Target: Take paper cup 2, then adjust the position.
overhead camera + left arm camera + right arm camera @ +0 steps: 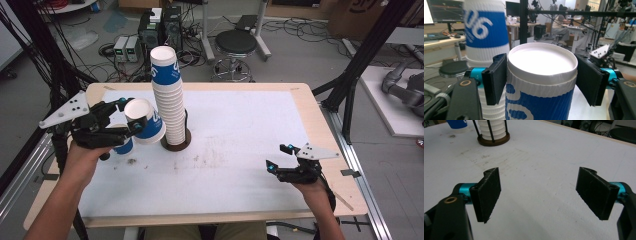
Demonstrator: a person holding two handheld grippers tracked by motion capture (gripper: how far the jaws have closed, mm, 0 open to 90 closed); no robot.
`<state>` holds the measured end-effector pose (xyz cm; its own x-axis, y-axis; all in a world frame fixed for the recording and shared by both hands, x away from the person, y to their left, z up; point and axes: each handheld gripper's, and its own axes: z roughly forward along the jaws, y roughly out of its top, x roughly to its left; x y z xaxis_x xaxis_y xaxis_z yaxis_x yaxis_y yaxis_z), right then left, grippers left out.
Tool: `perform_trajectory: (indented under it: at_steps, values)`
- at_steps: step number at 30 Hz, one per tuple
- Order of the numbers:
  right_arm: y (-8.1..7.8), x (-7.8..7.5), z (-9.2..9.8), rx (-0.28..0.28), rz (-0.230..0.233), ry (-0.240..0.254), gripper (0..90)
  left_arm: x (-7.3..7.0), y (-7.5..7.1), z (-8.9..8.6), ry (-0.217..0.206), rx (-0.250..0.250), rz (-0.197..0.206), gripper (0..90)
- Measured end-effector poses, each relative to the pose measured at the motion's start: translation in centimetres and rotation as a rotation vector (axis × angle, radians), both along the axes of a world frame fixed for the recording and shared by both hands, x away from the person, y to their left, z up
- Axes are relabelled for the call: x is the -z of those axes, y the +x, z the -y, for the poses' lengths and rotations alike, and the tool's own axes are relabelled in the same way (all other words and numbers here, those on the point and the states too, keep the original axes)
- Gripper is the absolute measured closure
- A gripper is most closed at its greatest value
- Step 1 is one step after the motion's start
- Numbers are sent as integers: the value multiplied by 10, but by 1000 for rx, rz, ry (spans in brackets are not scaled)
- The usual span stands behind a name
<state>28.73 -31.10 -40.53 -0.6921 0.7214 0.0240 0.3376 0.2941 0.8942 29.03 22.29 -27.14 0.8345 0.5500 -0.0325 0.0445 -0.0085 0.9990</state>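
My left gripper is shut on a blue and white ribbed paper cup, held tilted above the table's left side, just left of the stack. In the left gripper view the pads press on both sides of the cup, below its white round end. A tall stack of the same cups stands in a round wooden holder. One more blue cup stands on the table under my left hand. My right gripper rests low near the front right, open, with bare table between its fingers.
The white table mat has scuff marks near the holder. A black stool, boxes and cables sit on the floor beyond the far edge. Black frame posts rise at the right and left.
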Motion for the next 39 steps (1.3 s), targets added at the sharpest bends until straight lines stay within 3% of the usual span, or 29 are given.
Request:
perform_trajectory:
  at_steps: [14,20,39]
  values:
    - [0,-3,-1,3,12,17,205,27,2,23,47,42,3,300]
    - [-1,-2,-2,-3,8,13,205,37,5,34,54,59,-15,300]
    - [-6,-4,2,-2,12,20,205,50,17,64,62,115,-35,300]
